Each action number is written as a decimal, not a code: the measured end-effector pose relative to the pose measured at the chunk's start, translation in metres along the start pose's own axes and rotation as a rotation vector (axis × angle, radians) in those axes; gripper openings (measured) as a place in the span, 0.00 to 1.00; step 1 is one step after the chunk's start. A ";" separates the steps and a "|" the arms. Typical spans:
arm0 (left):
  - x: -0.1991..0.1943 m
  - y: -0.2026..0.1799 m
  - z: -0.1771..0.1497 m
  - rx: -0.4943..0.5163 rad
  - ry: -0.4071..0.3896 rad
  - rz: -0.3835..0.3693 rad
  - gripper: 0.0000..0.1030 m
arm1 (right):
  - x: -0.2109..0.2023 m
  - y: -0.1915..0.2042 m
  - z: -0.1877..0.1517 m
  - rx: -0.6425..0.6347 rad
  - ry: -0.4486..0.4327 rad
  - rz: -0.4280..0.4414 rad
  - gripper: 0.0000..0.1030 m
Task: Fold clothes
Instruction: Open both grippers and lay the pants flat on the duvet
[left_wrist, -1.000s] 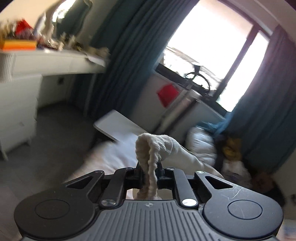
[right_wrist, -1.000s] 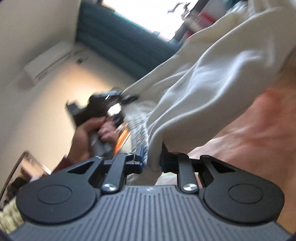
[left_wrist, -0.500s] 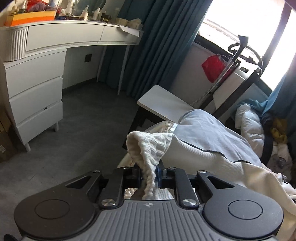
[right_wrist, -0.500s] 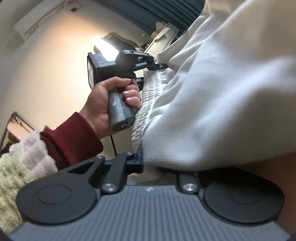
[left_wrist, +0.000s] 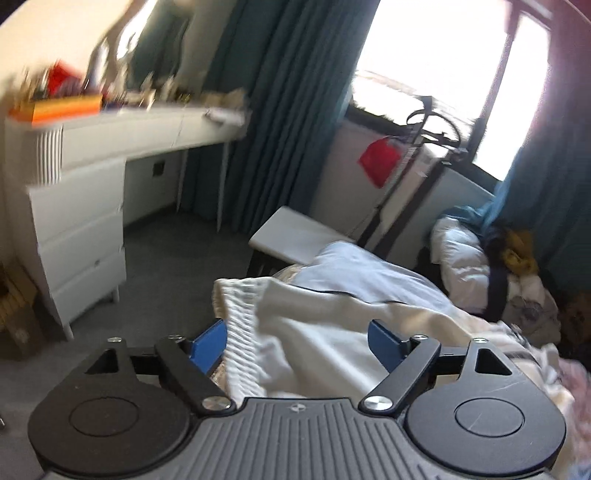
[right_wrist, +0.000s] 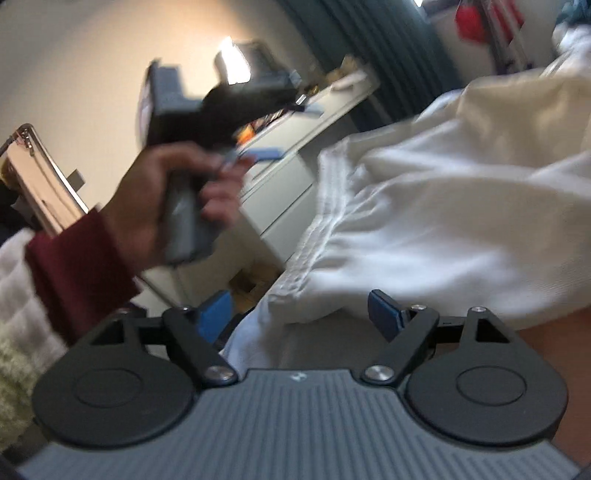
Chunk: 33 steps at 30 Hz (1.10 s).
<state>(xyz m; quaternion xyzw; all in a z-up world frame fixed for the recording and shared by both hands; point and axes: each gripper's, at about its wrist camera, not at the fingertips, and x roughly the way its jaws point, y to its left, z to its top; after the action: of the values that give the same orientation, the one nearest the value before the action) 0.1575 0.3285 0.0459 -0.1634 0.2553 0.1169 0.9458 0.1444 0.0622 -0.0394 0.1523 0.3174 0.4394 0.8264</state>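
A cream-white sweatshirt (left_wrist: 317, 332) with a ribbed hem lies on the bed, loose between the spread blue pads of my left gripper (left_wrist: 295, 338), which is open. In the right wrist view the same sweatshirt (right_wrist: 424, 221) lies crumpled in front of my right gripper (right_wrist: 301, 312), also open, its blue pads apart and gripping nothing. The left gripper shows blurred in the right wrist view (right_wrist: 255, 129), held by a hand in a dark red sleeve, up and left of the garment.
A light blue garment (left_wrist: 369, 273) lies on the bed beyond the sweatshirt. A white dresser (left_wrist: 77, 229), a white bench (left_wrist: 295, 236), teal curtains (left_wrist: 280, 110) and a heap of clothes (left_wrist: 491, 266) by the window surround the bed.
Both grippers have opened and let go of the sweatshirt's ribbed hem. The sweatshirt has dropped onto the bed. The left gripper has lifted away, blurred with motion.
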 end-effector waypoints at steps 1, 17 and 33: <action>-0.015 -0.012 -0.005 0.025 -0.007 -0.012 0.86 | -0.015 0.001 0.003 -0.019 -0.025 -0.028 0.80; -0.149 -0.217 -0.156 0.129 -0.006 -0.323 0.87 | -0.231 -0.065 0.005 -0.163 -0.332 -0.476 0.80; -0.072 -0.272 -0.206 0.329 0.020 -0.286 0.87 | -0.244 -0.141 -0.012 -0.115 -0.418 -0.614 0.80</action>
<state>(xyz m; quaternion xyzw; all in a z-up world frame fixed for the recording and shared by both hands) 0.0877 -0.0070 -0.0166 -0.0425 0.2546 -0.0634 0.9640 0.1250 -0.2190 -0.0276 0.0899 0.1475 0.1479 0.9738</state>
